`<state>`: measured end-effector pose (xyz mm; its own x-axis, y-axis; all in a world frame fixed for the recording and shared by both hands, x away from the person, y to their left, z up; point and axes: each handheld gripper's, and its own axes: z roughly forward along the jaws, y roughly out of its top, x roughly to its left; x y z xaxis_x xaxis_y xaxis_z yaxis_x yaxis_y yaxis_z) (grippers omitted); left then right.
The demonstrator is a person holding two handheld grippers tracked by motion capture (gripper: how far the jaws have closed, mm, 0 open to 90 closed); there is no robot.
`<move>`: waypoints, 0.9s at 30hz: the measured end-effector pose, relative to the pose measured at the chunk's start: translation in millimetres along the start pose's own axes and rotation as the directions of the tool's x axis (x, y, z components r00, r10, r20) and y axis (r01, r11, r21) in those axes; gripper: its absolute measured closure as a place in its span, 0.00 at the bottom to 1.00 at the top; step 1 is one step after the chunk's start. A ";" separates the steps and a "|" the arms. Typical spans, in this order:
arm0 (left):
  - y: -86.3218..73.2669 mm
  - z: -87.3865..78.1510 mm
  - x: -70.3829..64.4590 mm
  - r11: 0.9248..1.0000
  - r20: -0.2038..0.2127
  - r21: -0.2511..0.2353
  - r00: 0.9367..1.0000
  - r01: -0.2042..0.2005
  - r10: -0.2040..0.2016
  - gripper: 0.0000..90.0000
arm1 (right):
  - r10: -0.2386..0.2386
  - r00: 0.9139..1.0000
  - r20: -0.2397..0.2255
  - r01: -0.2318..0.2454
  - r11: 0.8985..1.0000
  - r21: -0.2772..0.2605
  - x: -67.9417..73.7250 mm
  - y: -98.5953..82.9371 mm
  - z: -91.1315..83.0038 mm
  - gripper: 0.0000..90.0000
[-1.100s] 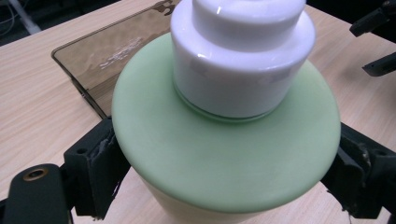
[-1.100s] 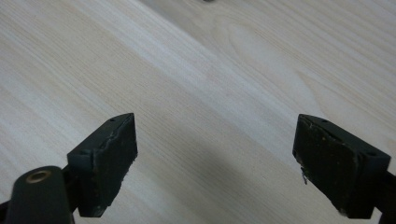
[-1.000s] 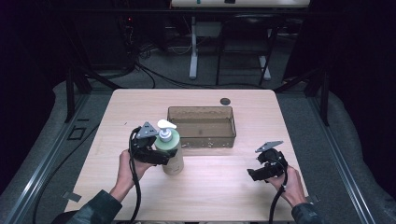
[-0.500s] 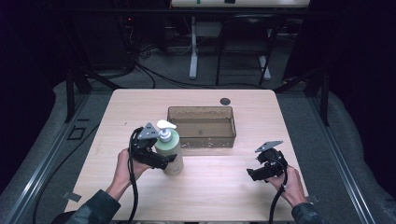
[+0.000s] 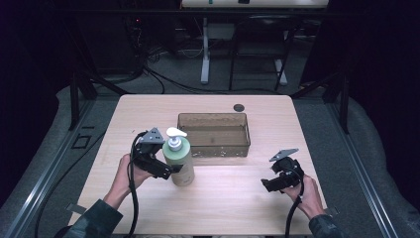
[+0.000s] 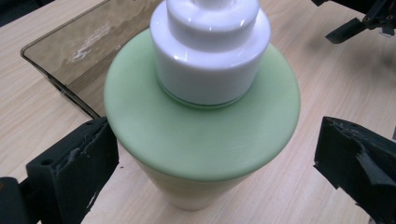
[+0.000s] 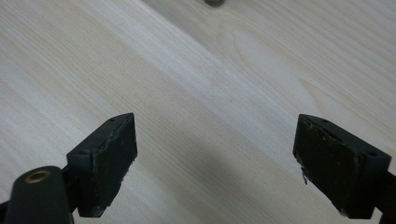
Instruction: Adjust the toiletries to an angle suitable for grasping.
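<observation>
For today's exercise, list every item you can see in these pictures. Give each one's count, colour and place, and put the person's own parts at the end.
Pump bottle: one, pale green with a white pump, standing on the table between the left gripper's open jaws.
Bin: one, clear brown, mid-table just behind the bottle.
Small disc: one, dark, near the table's far edge.
Table: one, light wood.
Left gripper: one, black, jaws either side of the bottle; a gap shows at one jaw.
Right gripper: one, black, open over bare table at the right.
Hands: two, left hand, right hand, each holding a gripper.
</observation>
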<state>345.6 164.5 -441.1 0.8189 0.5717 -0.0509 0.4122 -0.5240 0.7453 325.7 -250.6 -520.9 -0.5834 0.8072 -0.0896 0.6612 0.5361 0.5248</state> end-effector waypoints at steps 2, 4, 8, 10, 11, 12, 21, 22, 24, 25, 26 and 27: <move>2.8 -4.1 0.8 1.000 0.003 0.000 1.000 -0.002 0.002 0.00 | -0.001 1.000 -0.004 0.001 1.000 -0.002 -0.2 -0.5 0.4 0.15; 3.7 -5.5 1.0 1.000 0.004 -0.001 1.000 -0.001 0.001 0.00 | 0.000 1.000 -0.005 0.000 1.000 -0.004 -0.3 -0.7 0.2 0.15; 6.3 -10.9 2.0 1.000 0.016 0.020 1.000 -0.020 0.020 0.00 | 0.003 1.000 -0.004 -0.003 1.000 -0.005 -0.9 -0.8 -0.5 0.15; 6.5 -13.3 3.7 0.999 0.021 0.032 0.999 -0.026 0.026 0.00 | 0.006 1.000 -0.006 -0.006 1.000 -0.002 -1.1 -0.5 0.7 0.14; 6.6 -14.4 4.4 0.999 0.024 0.034 0.999 -0.026 0.025 0.00 | 0.003 1.000 -0.001 -0.003 1.000 0.001 -1.3 -0.4 1.0 0.14; 7.0 -15.6 4.9 0.999 0.030 0.033 0.999 -0.024 0.023 0.00 | 0.005 1.000 -0.001 -0.005 1.000 0.001 -1.1 -0.3 1.1 0.14; 23.7 -24.8 7.8 0.994 0.039 0.070 0.996 -0.083 0.080 0.00 | -0.001 1.000 0.006 0.001 1.000 0.006 -0.6 0.3 1.5 0.14; 25.6 -25.6 7.9 0.993 0.034 0.071 0.996 -0.089 0.087 0.00 | -0.002 1.000 0.006 0.002 1.000 0.008 -0.9 0.0 1.5 0.14; 29.3 -27.4 8.6 0.991 0.037 0.085 0.994 -0.107 0.104 0.00 | 0.000 1.000 0.005 0.000 1.000 0.008 -0.9 0.0 1.4 0.14; 30.7 -28.1 8.7 0.990 0.038 0.087 0.994 -0.109 0.106 0.00 | 0.001 1.000 0.006 -0.001 1.000 0.009 -0.8 0.0 1.5 0.14; 32.0 -28.9 9.5 0.988 0.041 0.096 0.992 -0.121 0.118 0.00 | 0.001 1.000 0.006 -0.001 1.000 0.009 -0.8 0.0 1.5 0.14; 33.0 -29.4 10.2 0.986 0.040 0.105 0.992 -0.126 0.123 0.00 | 0.001 1.000 0.007 -0.002 1.000 0.010 -0.9 -0.1 1.6 0.14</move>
<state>355.8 171.6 -397.4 0.8786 0.4774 0.0146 0.3449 -0.6552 0.6721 326.9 -250.9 -522.2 -0.5793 0.8096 -0.0944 0.6666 0.5373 0.5167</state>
